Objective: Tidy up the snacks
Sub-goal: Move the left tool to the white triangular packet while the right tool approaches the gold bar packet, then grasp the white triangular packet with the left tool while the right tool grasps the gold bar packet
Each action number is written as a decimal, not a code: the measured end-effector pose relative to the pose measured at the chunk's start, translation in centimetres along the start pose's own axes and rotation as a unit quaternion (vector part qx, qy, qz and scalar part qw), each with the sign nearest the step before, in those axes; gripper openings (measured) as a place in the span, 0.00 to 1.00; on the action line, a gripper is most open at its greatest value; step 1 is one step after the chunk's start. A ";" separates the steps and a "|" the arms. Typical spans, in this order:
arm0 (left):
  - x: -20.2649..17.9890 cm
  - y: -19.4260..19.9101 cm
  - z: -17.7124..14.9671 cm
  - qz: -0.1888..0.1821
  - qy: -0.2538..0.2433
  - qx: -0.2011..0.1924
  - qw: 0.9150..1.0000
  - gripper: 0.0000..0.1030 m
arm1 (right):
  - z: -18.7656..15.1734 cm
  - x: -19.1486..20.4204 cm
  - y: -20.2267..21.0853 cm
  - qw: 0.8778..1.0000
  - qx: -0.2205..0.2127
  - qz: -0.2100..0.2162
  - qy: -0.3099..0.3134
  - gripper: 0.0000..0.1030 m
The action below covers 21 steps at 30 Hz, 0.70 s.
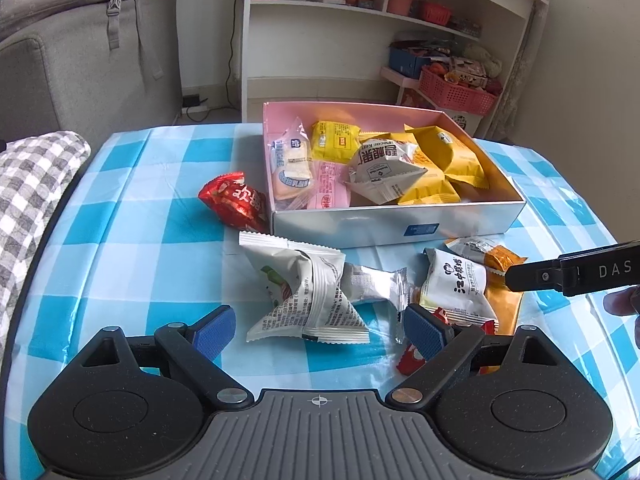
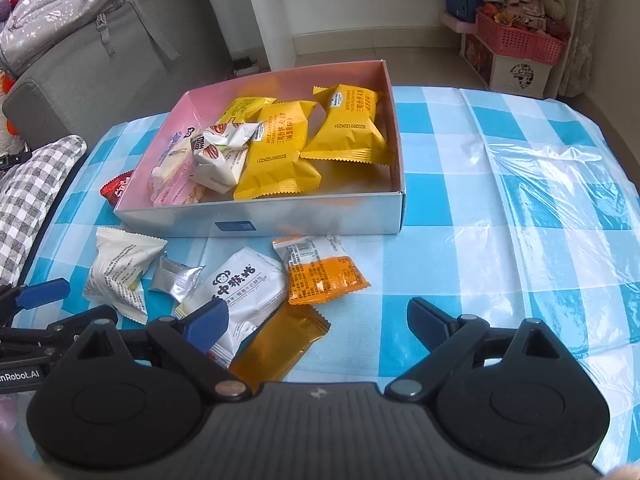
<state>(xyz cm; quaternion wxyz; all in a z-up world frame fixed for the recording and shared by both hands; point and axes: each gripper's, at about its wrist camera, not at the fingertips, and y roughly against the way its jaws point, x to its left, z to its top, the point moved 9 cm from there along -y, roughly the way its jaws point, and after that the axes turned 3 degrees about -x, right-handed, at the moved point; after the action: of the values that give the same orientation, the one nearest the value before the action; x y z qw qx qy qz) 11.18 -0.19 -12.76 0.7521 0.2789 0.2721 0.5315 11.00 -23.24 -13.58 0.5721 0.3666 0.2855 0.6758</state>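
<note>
A white box with a pink inside [image 1: 400, 226] [image 2: 256, 222] stands on the checked table and holds several yellow, white and pink snack packs. Loose packs lie in front of it: a white triangular pack [image 1: 308, 300] [image 2: 120, 268], a small silver pack [image 1: 374, 284] [image 2: 176, 278], a white monkey-logo pack [image 1: 456, 288] [image 2: 240, 292], an orange-and-white pack [image 1: 490, 256] [image 2: 320, 272], a long amber pack [image 2: 280, 344] and a red pack [image 1: 234, 200] left of the box. My left gripper [image 1: 318, 330] is open around the triangular pack's near end. My right gripper [image 2: 318, 326] is open above the amber pack.
The table has a blue-and-white checked plastic cover [image 2: 520, 200]. A grey sofa [image 1: 80, 72] and checked cushion [image 1: 28, 196] are at the left. White shelves [image 1: 380, 20] with pink baskets [image 1: 456, 90] stand behind the table. The right gripper's finger [image 1: 572, 272] enters the left wrist view from the right.
</note>
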 end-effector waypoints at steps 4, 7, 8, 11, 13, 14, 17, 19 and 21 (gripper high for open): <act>-0.4 -0.3 0.0 -0.001 -0.003 -0.002 1.000 0.88 | -0.3 -0.8 -0.6 1.000 0.005 0.000 0.006 0.93; -0.3 -0.6 0.2 0.000 0.001 -0.004 1.000 0.84 | -0.6 -0.9 -1.0 1.000 0.016 0.010 -0.002 0.92; -0.2 -0.7 0.2 -0.001 0.005 -0.002 1.000 0.83 | -0.7 -0.8 -1.1 1.000 0.020 0.012 -0.005 0.91; 0.0 -1.2 0.1 0.002 0.012 0.003 1.000 0.76 | -0.9 -0.5 -1.3 0.999 0.030 0.020 -0.010 0.89; 0.2 -1.5 -0.1 0.007 0.012 0.006 1.000 0.68 | -1.1 -0.1 -1.5 0.999 0.038 0.016 -0.004 0.87; 0.2 -1.7 -0.1 0.009 0.012 0.007 1.000 0.66 | -1.3 0.1 -1.5 0.999 0.043 0.014 0.001 0.86; 0.5 -1.9 0.0 0.013 0.017 0.008 1.000 0.57 | -1.9 0.8 -2.0 0.998 0.058 0.006 0.011 0.83; 0.6 -2.0 0.1 0.012 0.023 0.007 1.000 0.53 | -2.1 1.4 -2.3 0.998 0.057 -0.002 0.024 0.84; 0.7 -2.0 0.3 0.011 0.027 0.005 1.000 0.51 | -2.2 2.0 -2.4 0.998 0.055 -0.009 0.037 0.85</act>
<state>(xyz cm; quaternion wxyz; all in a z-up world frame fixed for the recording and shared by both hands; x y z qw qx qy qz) 12.85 -0.13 -14.03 0.7375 0.2709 0.2918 0.5455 10.41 -20.74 -16.41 0.5463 0.3700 0.3467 0.6667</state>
